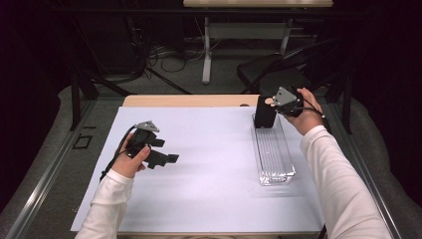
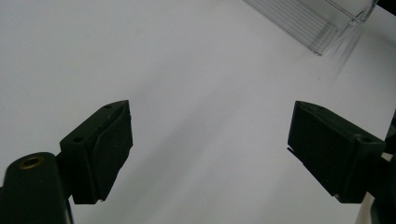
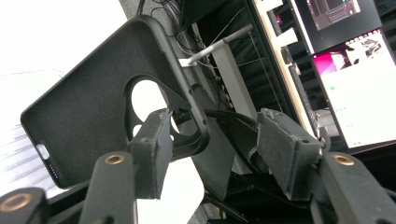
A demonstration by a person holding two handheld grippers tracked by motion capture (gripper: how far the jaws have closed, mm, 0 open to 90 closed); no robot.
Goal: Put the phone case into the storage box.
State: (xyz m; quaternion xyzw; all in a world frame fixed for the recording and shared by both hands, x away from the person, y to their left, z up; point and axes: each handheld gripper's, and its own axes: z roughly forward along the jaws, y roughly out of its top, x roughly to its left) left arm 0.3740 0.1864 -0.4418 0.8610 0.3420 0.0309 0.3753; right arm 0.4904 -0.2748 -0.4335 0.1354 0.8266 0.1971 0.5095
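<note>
White sheet (image 1: 209, 164) covered the table; clear tray (image 1: 272, 152) lay along its right edge. Right gripper (image 3: 212, 149) had its jaws apart, black phone case (image 3: 102, 116) standing at the tray's far end, rim between them. Left gripper (image 2: 210, 149) hovered wide open, holding nothing, near the left edge.

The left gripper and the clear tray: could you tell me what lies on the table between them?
Nothing; the high view shows bare white sheet between the left gripper and the clear tray.
</note>
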